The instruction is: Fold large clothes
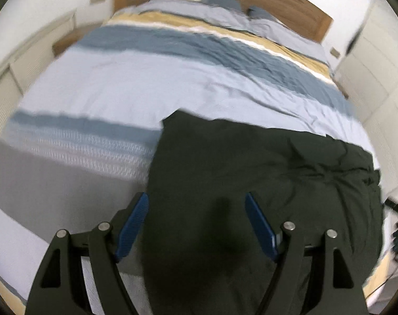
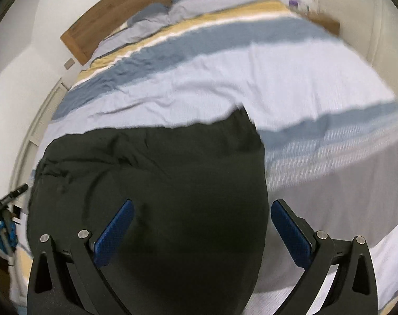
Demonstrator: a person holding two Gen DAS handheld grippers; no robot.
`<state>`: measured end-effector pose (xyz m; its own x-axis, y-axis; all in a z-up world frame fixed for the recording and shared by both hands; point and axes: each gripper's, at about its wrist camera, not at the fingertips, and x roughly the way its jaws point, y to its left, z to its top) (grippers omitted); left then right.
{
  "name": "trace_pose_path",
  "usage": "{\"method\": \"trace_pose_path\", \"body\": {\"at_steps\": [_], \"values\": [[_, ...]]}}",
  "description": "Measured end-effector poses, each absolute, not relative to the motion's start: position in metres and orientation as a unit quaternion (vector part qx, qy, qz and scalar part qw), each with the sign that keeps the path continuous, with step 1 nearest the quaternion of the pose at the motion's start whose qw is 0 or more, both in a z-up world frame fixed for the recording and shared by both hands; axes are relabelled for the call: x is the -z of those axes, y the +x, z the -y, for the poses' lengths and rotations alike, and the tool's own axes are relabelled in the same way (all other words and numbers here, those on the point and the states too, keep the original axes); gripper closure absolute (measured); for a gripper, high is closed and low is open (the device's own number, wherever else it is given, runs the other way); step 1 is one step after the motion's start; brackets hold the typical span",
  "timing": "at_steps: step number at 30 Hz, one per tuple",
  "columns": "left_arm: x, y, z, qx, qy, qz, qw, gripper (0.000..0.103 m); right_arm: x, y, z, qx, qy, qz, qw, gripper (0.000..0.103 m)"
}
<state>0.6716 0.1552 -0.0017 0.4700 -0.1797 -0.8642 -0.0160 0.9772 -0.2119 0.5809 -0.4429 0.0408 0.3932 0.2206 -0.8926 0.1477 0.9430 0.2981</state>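
As it lies, dark garment spans bed crosswise.

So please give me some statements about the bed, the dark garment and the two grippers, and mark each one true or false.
1. The dark garment lies on a striped bed cover. True.
2. The left gripper is shut on the garment. False: its jaws stand open, the pads pressing nothing.
3. The headboard is wooden. True.
4. The right gripper is shut. False: its jaws stand wide open above the garment.
5. The garment is bright red. False: it is very dark, nearly black.
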Motion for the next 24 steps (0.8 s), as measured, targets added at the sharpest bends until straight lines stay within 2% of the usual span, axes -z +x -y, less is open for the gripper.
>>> {"method": "trace_pose_path", "body": {"at_steps": [5, 13, 17, 20, 24], "values": [[0.037, 0.669, -0.194, 0.062, -0.178, -0.543, 0.818, 0.026, -0.007, 0.570, 0.458, -0.049, 0.227, -0.574, 0.785, 0.001], [0.099, 0.677, -0.206, 0.129, -0.266, -0.580, 0.759, 0.022, 0.047, 0.573, 0.458, -0.100, 0.283, -0.598, 0.743, 0.001], [0.126, 0.683, -0.207, 0.153, -0.314, -0.579, 0.737, 0.007, 0.068, 0.579, 0.459, -0.126, 0.314, -0.591, 0.732, 0.001], [0.143, 0.685, -0.205, 0.166, -0.333, -0.577, 0.727, 0.000, 0.084, 0.582, 0.456, -0.145, 0.330, -0.592, 0.721, 0.001], [0.165, 0.686, -0.199, 0.172, -0.357, -0.584, 0.709, 0.000, 0.106, 0.584, 0.456, -0.165, 0.345, -0.594, 0.708, 0.001]]}}
